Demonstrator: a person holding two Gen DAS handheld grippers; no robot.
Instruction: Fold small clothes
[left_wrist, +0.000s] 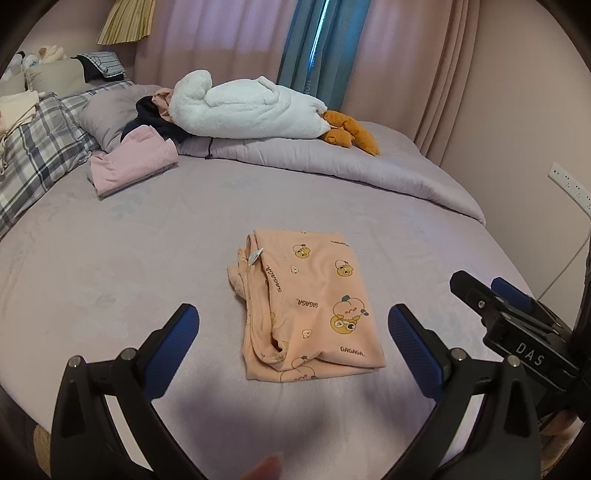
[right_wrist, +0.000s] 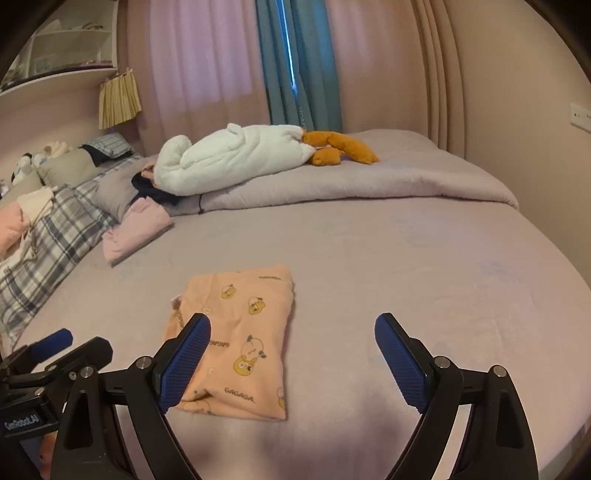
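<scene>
A small peach garment (left_wrist: 310, 302) with cartoon prints and "GAGAGA" lettering lies folded into a rectangle on the lilac bed sheet (left_wrist: 129, 258). It also shows in the right wrist view (right_wrist: 240, 339). My left gripper (left_wrist: 293, 345) is open and empty, held just above the sheet, its jaws standing to either side of the garment's near end. My right gripper (right_wrist: 291, 354) is open and empty, with the garment under its left finger (right_wrist: 188, 354). The right gripper also shows at the right edge of the left wrist view (left_wrist: 495, 299).
A folded pink garment (left_wrist: 133, 162) lies at the back left by plaid pillows (left_wrist: 37, 155). A white plush toy (left_wrist: 243, 110) with orange feet rests on a rolled lilac duvet (left_wrist: 351, 166) at the back. Curtains (left_wrist: 325, 48) hang behind; a wall socket strip (left_wrist: 569, 184) is at right.
</scene>
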